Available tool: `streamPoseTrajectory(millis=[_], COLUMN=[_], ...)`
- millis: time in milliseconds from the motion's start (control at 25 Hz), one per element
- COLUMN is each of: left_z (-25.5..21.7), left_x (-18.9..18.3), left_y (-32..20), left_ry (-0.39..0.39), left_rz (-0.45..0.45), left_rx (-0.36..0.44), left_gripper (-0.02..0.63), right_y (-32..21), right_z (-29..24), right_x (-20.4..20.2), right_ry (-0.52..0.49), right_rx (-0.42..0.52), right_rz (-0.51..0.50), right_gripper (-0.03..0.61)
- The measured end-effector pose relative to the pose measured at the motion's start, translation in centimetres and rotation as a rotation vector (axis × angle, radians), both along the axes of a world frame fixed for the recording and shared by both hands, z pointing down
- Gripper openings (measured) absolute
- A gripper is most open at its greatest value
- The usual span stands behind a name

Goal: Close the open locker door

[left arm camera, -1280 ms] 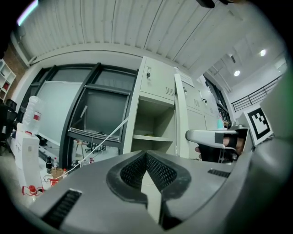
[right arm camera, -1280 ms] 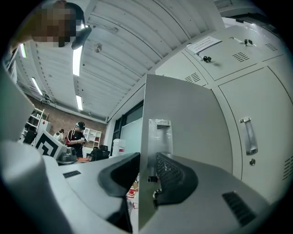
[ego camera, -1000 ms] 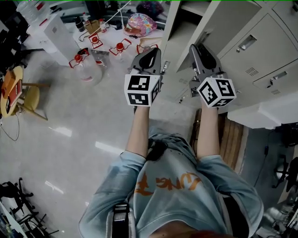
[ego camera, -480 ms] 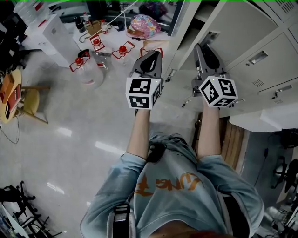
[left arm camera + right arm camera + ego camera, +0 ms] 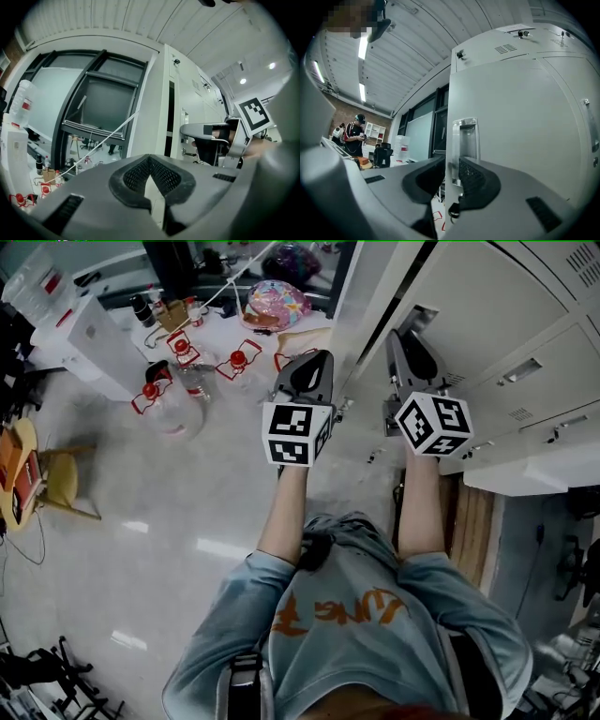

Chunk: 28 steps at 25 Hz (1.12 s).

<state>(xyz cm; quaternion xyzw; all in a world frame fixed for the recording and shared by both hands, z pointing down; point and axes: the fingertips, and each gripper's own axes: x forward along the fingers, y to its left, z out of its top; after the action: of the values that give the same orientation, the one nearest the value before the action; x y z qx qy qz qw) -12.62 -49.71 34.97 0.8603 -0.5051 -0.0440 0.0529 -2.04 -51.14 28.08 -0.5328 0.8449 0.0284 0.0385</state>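
The open locker door (image 5: pixel 487 306) is a pale grey panel at the upper right of the head view, with a recessed metal handle (image 5: pixel 422 317) near its free edge. My right gripper (image 5: pixel 405 338) holds that edge just below the handle. In the right gripper view the door (image 5: pixel 525 117) runs between the jaws of the right gripper (image 5: pixel 450 180), with the handle (image 5: pixel 464 140) right above them. A narrow dark gap shows between door and locker frame (image 5: pixel 157 103). My left gripper (image 5: pixel 319 357) hovers left of the door, jaws of the left gripper (image 5: pixel 150 161) shut and empty.
Closed lockers (image 5: pixel 534 381) fill the right side. Water jugs with red handles (image 5: pixel 164 409) stand on the floor to the left, by a white table with a colourful helmet (image 5: pixel 277 304). A yellow chair (image 5: pixel 56 484) sits far left. A person (image 5: pixel 355 136) stands in the background.
The door has swung in toward the locker and the dark opening beside it has narrowed. Both grippers have moved slightly forward with it.
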Motion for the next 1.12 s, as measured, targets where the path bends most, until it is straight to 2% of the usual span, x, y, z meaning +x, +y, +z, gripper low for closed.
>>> streamPoseTrajectory(millis=[360,640,1120], left_z=[0.1,-0.6,-2.4], left_x=[0.1,1.1,1.8], left_y=[-3.3,-4.8,-3.5], left_ry=[-0.016,-0.014,-0.040], left_rz=[0.067,0.101,0.071], left_rx=[-0.006,0.001,0.022], left_gripper=[0.018,0.018,0.018], right_y=[-3.3,-4.5,-4.8], right_z=[0.0,0.0,-0.2], right_x=[0.0,0.2,0.3], right_ry=[0.005,0.021,-0.004], right_rx=[-0.013,-0.020,0.001], right_rz=[0.084,0.101,0.029], right_gripper=[0.087,0.084,0.097])
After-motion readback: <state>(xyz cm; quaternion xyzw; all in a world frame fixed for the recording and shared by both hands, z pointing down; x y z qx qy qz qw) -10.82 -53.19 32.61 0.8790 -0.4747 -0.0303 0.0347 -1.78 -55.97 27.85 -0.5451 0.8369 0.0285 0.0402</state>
